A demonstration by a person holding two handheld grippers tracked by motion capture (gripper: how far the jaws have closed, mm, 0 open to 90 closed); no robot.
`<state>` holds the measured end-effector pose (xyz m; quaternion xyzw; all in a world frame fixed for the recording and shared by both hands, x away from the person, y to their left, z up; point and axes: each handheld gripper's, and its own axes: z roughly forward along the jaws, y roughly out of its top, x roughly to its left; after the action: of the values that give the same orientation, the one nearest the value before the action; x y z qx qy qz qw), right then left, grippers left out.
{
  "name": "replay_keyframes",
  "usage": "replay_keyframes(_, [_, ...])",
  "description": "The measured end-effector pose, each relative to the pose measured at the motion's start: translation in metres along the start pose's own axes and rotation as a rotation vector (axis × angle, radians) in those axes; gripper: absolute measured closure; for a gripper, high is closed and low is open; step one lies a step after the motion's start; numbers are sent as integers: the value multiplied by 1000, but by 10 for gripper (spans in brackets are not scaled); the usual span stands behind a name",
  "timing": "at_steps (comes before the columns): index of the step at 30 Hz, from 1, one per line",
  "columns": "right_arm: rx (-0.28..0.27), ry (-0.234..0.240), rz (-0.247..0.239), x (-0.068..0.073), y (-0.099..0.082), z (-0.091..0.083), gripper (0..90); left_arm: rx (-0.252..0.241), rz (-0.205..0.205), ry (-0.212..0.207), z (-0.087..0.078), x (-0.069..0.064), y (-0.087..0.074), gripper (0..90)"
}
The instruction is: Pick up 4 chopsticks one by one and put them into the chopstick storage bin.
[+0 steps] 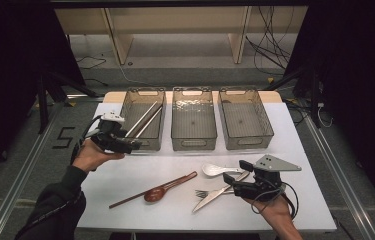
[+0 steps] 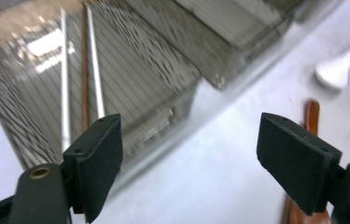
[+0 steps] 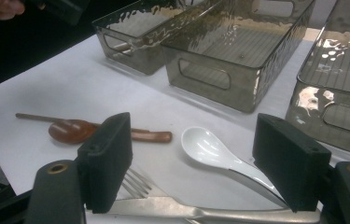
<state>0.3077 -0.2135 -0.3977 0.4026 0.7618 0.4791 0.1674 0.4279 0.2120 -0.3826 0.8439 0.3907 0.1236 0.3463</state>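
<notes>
Cutlery (image 1: 215, 192) lies on white table (image 1: 125, 175) before three bins (image 1: 193, 120).

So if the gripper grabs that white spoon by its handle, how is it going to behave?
The white spoon looks glossy and glazed, so it is probably slippery against flat jaws. Its rounded bowl rests on the table, so a push would likely make it pivot or rock rather than slide straight. It looks rigid and perhaps ceramic, so it could chip if dropped.

The left gripper (image 1: 134, 143) pointed right, fingers (image 2: 95, 163) spread wide; the right gripper (image 1: 236, 172) pointed left, likewise spread.
</notes>
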Motion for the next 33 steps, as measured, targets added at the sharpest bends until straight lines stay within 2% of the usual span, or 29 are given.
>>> replay_keyframes(2, [-2,-1,0,0,0,0,293,39,27,-7,1,-8,-6,216])
replay_keyframes(5, [0,0,2,0,0,0,293,95,70,6,3,-17,-14,212])
replay_keyframes(8, [1,1,-8,1,0,1,293,119,90,18,5,-22,-20,213])
replay_keyframes(17, [3,-1,-7,1,0,1,293,144,103,-2,14,-33,-34,213])
replay_keyframes(21, [2,-1,-5,1,0,0,293,184,126,7,18,-37,-40,213])
replay_keyframes(33, [3,-1,-6,1,0,0,293,272,151,-1,23,-47,-57,227])
